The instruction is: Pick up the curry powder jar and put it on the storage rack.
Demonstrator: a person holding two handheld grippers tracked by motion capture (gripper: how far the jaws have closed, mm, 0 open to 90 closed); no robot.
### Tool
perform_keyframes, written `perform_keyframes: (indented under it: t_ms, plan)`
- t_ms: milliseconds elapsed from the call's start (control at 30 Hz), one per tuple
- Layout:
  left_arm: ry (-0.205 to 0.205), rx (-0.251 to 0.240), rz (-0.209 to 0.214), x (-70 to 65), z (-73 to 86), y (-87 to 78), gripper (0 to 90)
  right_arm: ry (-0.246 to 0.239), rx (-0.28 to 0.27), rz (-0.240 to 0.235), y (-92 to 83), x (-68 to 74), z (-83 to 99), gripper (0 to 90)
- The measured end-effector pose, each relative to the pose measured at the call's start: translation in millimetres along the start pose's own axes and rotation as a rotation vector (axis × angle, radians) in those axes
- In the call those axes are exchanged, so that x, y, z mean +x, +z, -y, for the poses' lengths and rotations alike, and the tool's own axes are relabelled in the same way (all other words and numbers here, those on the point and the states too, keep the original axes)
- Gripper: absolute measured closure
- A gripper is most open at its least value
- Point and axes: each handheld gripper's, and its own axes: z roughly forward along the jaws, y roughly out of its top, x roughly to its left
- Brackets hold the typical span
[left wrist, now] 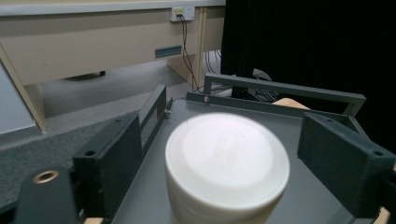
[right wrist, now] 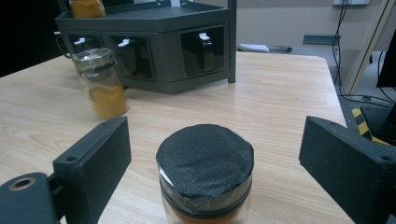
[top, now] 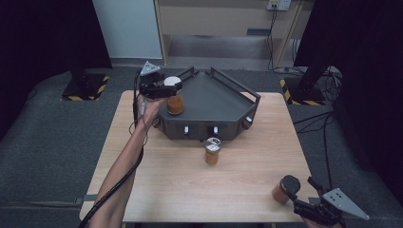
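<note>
A jar of orange powder with a white lid [top: 172, 80] stands on the left part of a dark grey rack [top: 219, 95]. My left gripper [top: 172, 89] reaches over it from the left; in the left gripper view the lid [left wrist: 226, 161] sits between the jaws of this gripper [left wrist: 224, 133] with a gap on each side, so it is open. At the table's near right corner stands a black-lidded jar [top: 289, 183]. My right gripper [right wrist: 215, 140] straddles this jar [right wrist: 205, 163], open, its pads clear of it.
A third jar [top: 212, 151] with a shiny lid stands on the wooden table just in front of the rack, also seen as jar [right wrist: 100, 84]. The rack [right wrist: 154, 28] has rails along its far edges and small mugs in its front openings. Bare tabletop lies left and front.
</note>
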Motion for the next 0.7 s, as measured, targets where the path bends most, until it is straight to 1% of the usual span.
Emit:
perform_keyframes:
  t_ms: [100, 167, 333, 433, 533, 633, 700]
  plan:
    - [0.004, -0.016, 0.000, -2.4, -6.4, -4.2, 9.5, -0.003, -0.001, -0.001, -0.3, -0.1, -0.1, 9.1]
    - [0.005, -0.021, 0.008, -2.7, -10.8, -6.8, 8.7, -0.003, -0.001, -0.001, -0.4, -0.1, 0.1, 9.1]
    - [0.009, -0.038, 0.015, -4.3, -18.7, -14.5, 8.1, -0.005, -0.002, -0.001, -0.3, -0.1, 0.1, 9.0]
    - [-0.011, -0.054, 0.031, -3.0, -20.8, -19.2, 8.1, -0.003, -0.003, -0.001, -0.3, -0.1, 0.2, 9.0]
    - [0.002, -0.062, 0.032, -5.6, -24.3, -25.5, 8.4, -0.006, -0.004, -0.002, -0.1, -0.1, 0.3, 9.0]
    - [0.000, -0.072, 0.046, -5.7, -26.1, -31.2, 8.4, -0.004, -0.004, -0.004, -0.2, -0.4, 0.2, 9.0]
    - [0.008, -0.075, 0.054, -6.6, -27.9, -35.3, 8.5, -0.004, -0.003, -0.004, 0.0, -0.5, 0.2, 9.0]
